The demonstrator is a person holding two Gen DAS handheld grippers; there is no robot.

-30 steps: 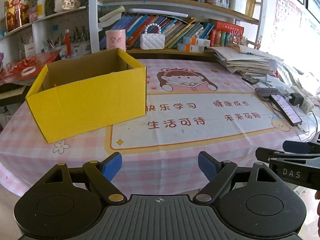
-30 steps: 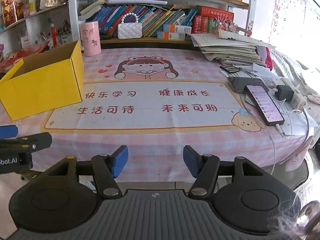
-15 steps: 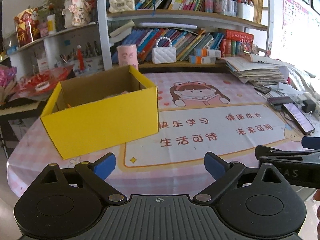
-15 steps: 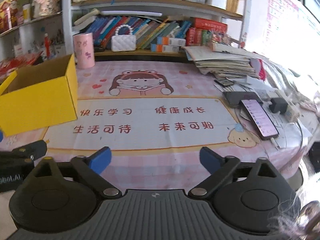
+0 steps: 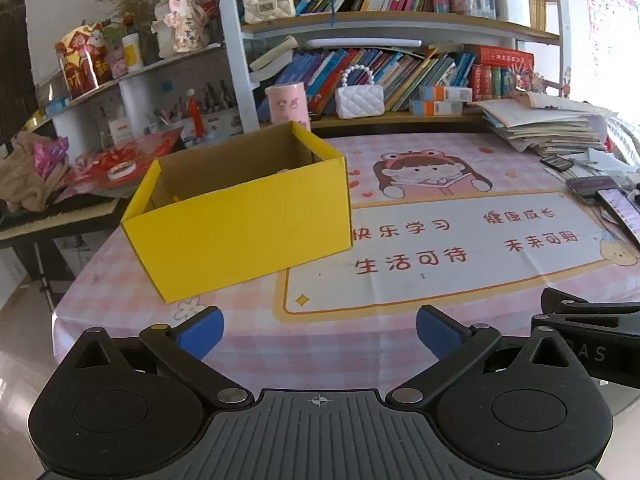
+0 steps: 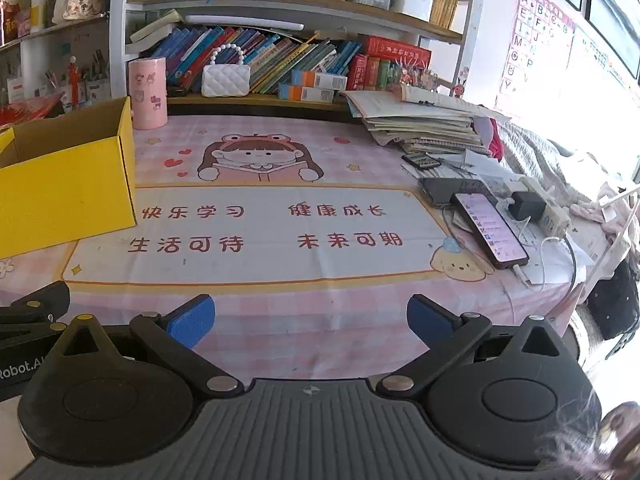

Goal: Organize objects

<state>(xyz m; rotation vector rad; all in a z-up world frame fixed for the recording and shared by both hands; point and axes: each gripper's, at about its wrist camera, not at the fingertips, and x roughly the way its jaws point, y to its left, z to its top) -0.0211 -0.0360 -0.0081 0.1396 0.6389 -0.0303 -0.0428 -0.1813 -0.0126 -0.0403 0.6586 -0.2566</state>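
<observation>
An open yellow cardboard box (image 5: pixel 244 220) stands on the left side of the pink checked tablecloth (image 5: pixel 400 320); it also shows at the left edge of the right wrist view (image 6: pixel 64 192). Its inside is mostly hidden; a small pale item barely shows above its rim. My left gripper (image 5: pixel 318 330) is open and empty, held over the table's near edge, in front of the box. My right gripper (image 6: pixel 310 318) is open and empty, also at the near edge, to the right of the box.
A pink cylinder (image 6: pixel 147 94) and a white quilted purse (image 6: pixel 225 79) stand at the back by the bookshelf. A paper stack (image 6: pixel 424 120), phones (image 6: pixel 490 230) and a charger with cables lie at the right. A cluttered side table (image 5: pixel 100 164) stands left of the box.
Both grippers have pulled back and risen, so the box and table look farther off. Both pairs of fingers have opened wider.
</observation>
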